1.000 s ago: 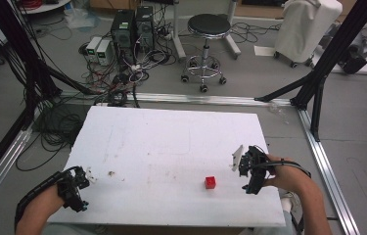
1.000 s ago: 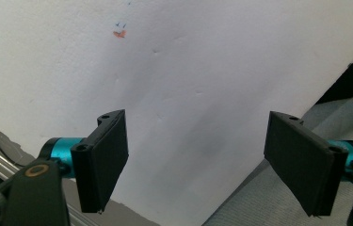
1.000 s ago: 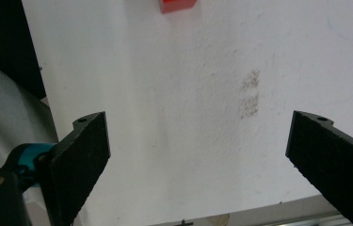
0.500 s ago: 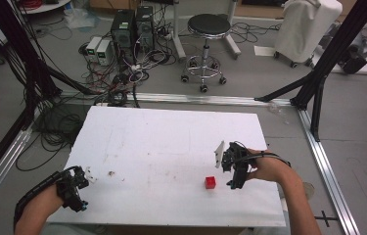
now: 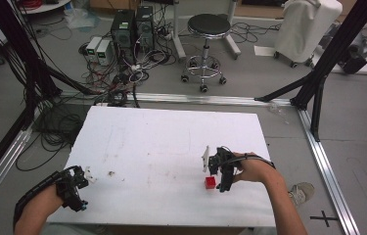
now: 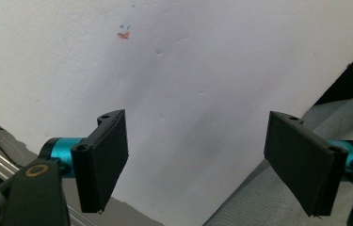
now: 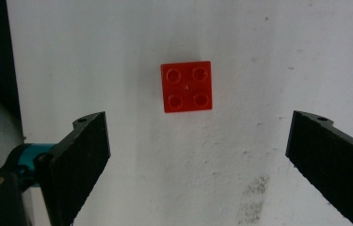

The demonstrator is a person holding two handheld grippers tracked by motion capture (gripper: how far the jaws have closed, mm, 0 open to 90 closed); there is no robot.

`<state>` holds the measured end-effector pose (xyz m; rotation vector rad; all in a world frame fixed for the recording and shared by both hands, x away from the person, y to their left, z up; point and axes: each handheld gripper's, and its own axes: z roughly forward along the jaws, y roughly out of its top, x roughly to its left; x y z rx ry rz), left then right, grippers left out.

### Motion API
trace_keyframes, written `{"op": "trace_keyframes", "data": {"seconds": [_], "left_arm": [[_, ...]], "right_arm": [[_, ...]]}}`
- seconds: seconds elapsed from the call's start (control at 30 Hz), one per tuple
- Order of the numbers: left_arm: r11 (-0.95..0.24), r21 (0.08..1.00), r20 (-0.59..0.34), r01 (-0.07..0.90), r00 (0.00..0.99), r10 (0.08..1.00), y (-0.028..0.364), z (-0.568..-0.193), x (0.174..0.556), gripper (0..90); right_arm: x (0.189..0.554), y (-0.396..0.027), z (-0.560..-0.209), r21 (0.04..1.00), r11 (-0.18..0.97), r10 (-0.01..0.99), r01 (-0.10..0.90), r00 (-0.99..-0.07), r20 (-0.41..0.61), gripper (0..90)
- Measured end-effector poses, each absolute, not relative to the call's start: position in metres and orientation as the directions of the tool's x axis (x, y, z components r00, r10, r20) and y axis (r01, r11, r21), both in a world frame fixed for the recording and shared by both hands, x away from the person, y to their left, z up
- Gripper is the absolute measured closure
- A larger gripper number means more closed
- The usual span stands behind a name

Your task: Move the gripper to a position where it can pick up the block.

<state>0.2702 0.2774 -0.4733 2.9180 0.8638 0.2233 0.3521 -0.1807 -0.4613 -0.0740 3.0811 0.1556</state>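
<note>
A small red toy brick [image 7: 186, 86] with four round studs in a two-by-two square lies flat on the white surface [image 5: 161, 142], near its front edge and right of the middle. The right tongs [image 7: 197, 165] hover just above and beside it, jaws spread wide with the brick ahead of the gap, touching neither jaw. In the high view, the right hand [image 5: 249, 169] holds these tongs [image 5: 219, 172] close over the brick [image 5: 211, 182]. The left tongs [image 6: 195, 162], jaws likewise spread and holding nothing, hang over the surface's front left corner, gripped by the left hand [image 5: 49, 198]. The scuffed surface carries a faint reddish mark [image 6: 124, 35] and a grey smudge [image 7: 252, 197].
</note>
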Motion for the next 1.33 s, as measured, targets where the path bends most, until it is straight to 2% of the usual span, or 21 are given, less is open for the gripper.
{"op": "trace_keyframes", "data": {"seconds": [0.2,0.73,1.33], "left_arm": [[-0.839,0.124,0.114,0.530,0.833,0.542,0.277,-0.474,0.270,22.5],[-0.841,0.130,0.107,0.525,0.836,0.538,0.274,-0.474,0.270,22.5],[-0.840,0.136,0.106,0.525,0.835,0.540,0.274,-0.474,0.270,22.5]], "right_arm": [[0.353,-0.172,-0.476,0.107,0.993,-0.043,-0.046,-0.999,-0.032,6.1],[0.356,-0.160,-0.507,0.051,0.998,-0.048,-0.048,-0.999,-0.005,6.1],[0.355,-0.162,-0.510,0.063,0.998,-0.029,-0.030,-0.999,-0.023,6.1]]}}
